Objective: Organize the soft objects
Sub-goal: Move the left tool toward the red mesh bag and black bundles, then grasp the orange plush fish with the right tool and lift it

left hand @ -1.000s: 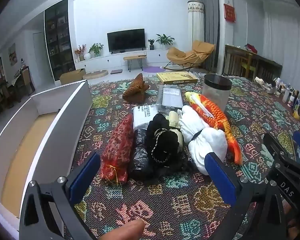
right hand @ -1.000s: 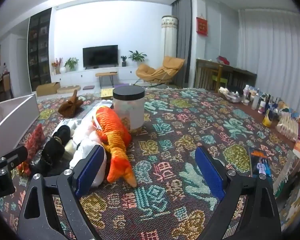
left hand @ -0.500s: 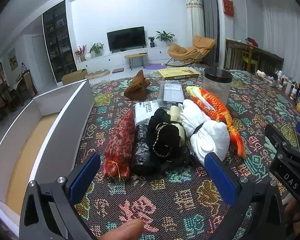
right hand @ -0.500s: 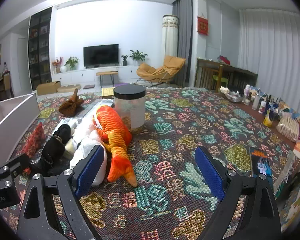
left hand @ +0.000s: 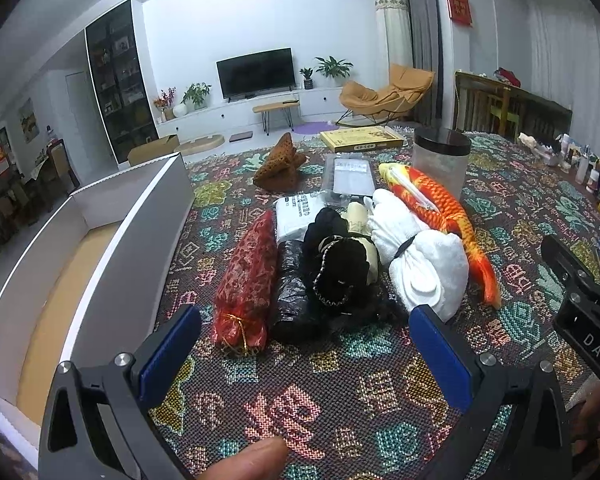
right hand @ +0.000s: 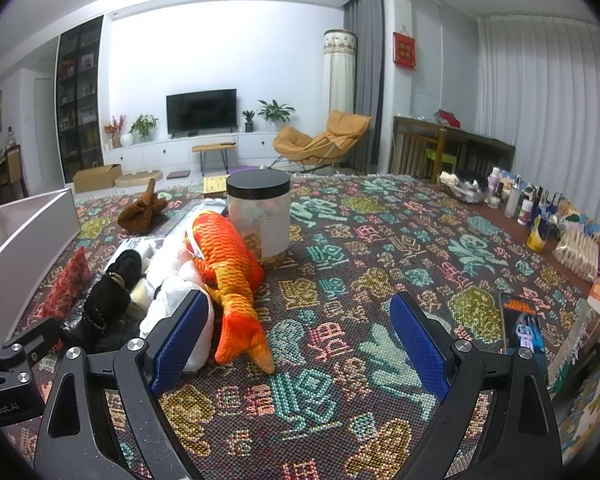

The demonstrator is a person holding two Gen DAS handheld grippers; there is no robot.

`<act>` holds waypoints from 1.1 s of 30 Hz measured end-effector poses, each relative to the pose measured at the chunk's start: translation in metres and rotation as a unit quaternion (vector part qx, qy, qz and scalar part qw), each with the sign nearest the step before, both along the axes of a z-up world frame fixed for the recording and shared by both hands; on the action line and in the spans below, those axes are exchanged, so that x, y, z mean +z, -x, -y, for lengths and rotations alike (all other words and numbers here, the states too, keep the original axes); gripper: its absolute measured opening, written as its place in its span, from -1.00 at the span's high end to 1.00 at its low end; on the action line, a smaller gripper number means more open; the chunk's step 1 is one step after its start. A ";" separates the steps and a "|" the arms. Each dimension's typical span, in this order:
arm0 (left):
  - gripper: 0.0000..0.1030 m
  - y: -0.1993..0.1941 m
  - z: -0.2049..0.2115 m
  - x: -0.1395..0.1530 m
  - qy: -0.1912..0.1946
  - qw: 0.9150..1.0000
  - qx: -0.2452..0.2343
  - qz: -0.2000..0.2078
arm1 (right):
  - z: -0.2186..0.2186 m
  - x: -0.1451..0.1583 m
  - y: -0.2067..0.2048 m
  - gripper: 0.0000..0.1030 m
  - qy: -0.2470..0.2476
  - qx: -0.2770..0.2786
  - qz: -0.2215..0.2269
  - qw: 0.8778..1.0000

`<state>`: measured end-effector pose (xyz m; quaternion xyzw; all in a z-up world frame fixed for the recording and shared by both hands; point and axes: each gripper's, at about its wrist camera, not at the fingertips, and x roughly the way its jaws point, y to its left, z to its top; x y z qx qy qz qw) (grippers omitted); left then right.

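Note:
A row of soft objects lies on the patterned cloth: a red brocade bundle point(left hand: 246, 276), a black plastic roll point(left hand: 294, 288), a black frilly item point(left hand: 338, 264), a white plush point(left hand: 424, 264) and an orange fish plush point(left hand: 440, 208). A brown knitted item point(left hand: 280, 164) lies farther back. My left gripper point(left hand: 304, 352) is open and empty, just short of the row. My right gripper point(right hand: 300, 344) is open and empty; the fish plush point(right hand: 228, 264) and the white plush point(right hand: 176, 292) lie by its left finger.
An open white box point(left hand: 132, 232) with a tan floor stands at the left. A black-lidded clear jar point(left hand: 440, 160) stands behind the fish. A flat packet point(left hand: 350, 176) and a yellow box point(left hand: 362, 138) lie behind. Bottles point(right hand: 516, 200) line the right edge. A card point(right hand: 522, 324) lies near the right gripper.
Both grippers have drawn back and risen slightly, so the row of objects sits a little farther off. Both stay open. No object has moved.

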<state>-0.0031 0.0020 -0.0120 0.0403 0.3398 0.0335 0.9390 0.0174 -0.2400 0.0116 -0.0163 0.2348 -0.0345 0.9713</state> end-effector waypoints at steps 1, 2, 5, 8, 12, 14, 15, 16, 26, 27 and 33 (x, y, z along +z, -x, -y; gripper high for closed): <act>-1.00 0.000 0.000 -0.001 0.000 1.000 0.001 -0.001 | 0.000 0.000 0.000 -0.82 0.000 0.000 0.000 1.000; -1.00 0.000 0.000 -0.001 0.000 1.000 0.001 -0.002 | 0.000 0.000 0.000 -0.82 0.000 0.000 0.000 1.000; -1.00 -0.001 0.000 -0.003 -0.001 1.000 0.003 -0.005 | 0.000 0.000 0.000 -0.82 -0.001 0.000 0.000 1.000; -1.00 -0.001 -0.001 -0.005 0.000 1.000 0.003 -0.009 | 0.001 0.000 0.000 -0.82 -0.001 0.000 0.000 1.000; -1.00 -0.003 -0.002 -0.014 0.004 1.000 0.002 -0.023 | 0.000 -0.002 -0.001 -0.82 -0.002 0.000 -0.004 1.000; -1.00 -0.004 -0.006 -0.026 0.009 0.999 0.000 -0.040 | 0.002 -0.004 -0.002 -0.82 -0.006 -0.001 -0.006 1.000; -1.00 -0.005 -0.008 -0.032 0.009 0.999 0.000 -0.048 | 0.003 -0.004 -0.002 -0.82 -0.008 -0.001 -0.006 1.000; -1.00 -0.006 -0.010 -0.041 0.009 0.998 0.001 -0.059 | 0.003 -0.004 -0.003 -0.82 -0.009 -0.001 -0.007 1.000; -1.00 -0.020 -0.016 -0.089 0.012 0.991 0.001 -0.133 | 0.007 -0.006 -0.009 -0.82 -0.017 -0.004 -0.027 0.999; -1.00 -0.021 -0.017 -0.092 0.011 0.990 0.002 -0.139 | 0.007 -0.007 -0.010 -0.82 -0.020 -0.004 -0.030 0.999; -1.00 -0.034 -0.026 -0.096 0.050 0.989 -0.004 -0.142 | 0.016 -0.010 -0.015 -0.82 -0.040 -0.007 -0.044 0.998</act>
